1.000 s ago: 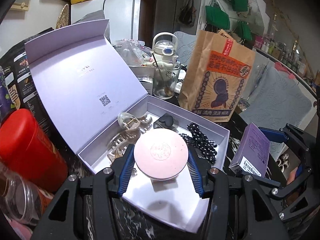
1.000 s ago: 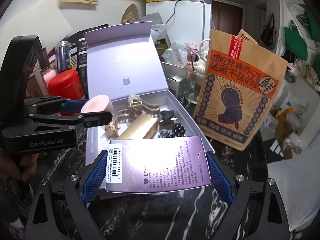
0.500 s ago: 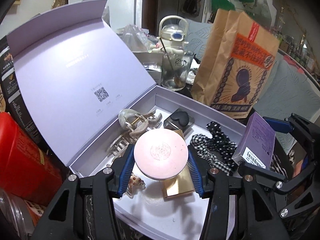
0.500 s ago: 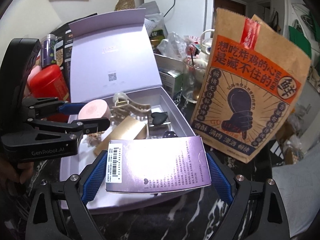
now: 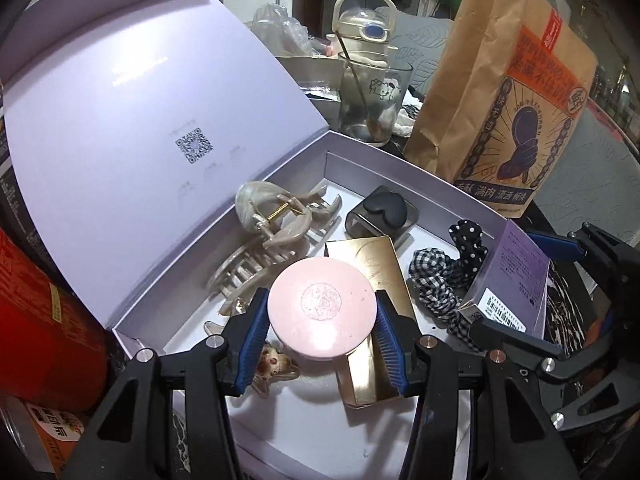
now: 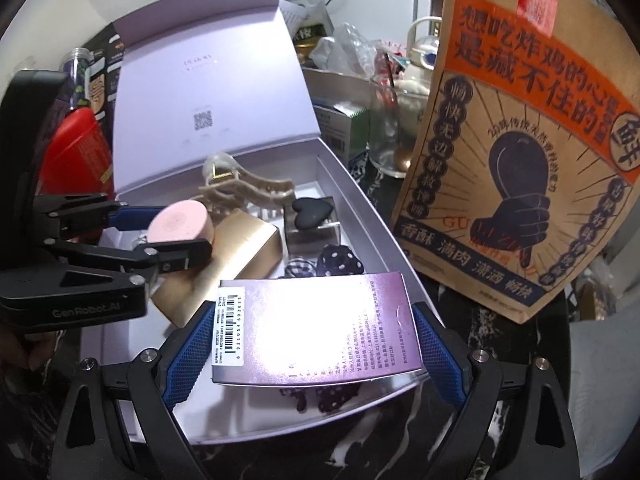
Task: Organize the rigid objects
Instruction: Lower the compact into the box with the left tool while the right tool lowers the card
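Observation:
My left gripper (image 5: 322, 334) is shut on a round pink compact (image 5: 322, 310), held over the open lavender gift box (image 5: 424, 178) above a gold box (image 5: 370, 264). The same compact (image 6: 180, 222) shows in the right wrist view, clamped by the left gripper (image 6: 168, 234). My right gripper (image 6: 312, 356) is shut on a purple carton with a barcode (image 6: 316, 330), hovering over the box's near right corner. In the left wrist view that carton (image 5: 508, 280) sits at the right. Inside the box lie a beige claw clip (image 5: 276, 216), a black heart item (image 5: 386, 208) and checkered and dotted scrunchies (image 5: 440, 284).
The box lid (image 5: 120, 132) stands open on the left. A brown paper bag (image 6: 520, 140) rises just right of the box. A glass with a spoon (image 5: 370, 96) and a cream bottle (image 5: 362, 24) stand behind. A red canister (image 5: 36, 312) sits at the left.
Both grippers have come down and forward over the box, each keeping its grip. The box contents now loom larger, and the gold box lies under the compact.

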Available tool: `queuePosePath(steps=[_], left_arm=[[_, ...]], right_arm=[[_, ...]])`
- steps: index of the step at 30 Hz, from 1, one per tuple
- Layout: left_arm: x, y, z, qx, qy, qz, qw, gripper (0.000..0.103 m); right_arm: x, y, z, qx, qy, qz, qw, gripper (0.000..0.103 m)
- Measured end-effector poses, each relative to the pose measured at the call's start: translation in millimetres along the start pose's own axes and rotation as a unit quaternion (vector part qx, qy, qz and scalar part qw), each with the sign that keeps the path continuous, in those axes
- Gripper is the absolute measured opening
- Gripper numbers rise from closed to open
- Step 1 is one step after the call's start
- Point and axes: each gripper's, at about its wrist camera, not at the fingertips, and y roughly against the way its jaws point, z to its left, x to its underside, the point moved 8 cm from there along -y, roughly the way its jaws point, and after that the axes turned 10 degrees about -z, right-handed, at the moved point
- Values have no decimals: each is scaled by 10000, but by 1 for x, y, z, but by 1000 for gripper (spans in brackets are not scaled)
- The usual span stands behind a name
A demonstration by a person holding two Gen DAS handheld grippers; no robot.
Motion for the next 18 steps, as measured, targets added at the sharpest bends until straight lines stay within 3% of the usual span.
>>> queuePosePath(steps=[18], left_arm=[[-3,-4,-4,-224,-252,-20,9994,51]], right_arm=[[9,-13,-4,160,44,196,9997,95]])
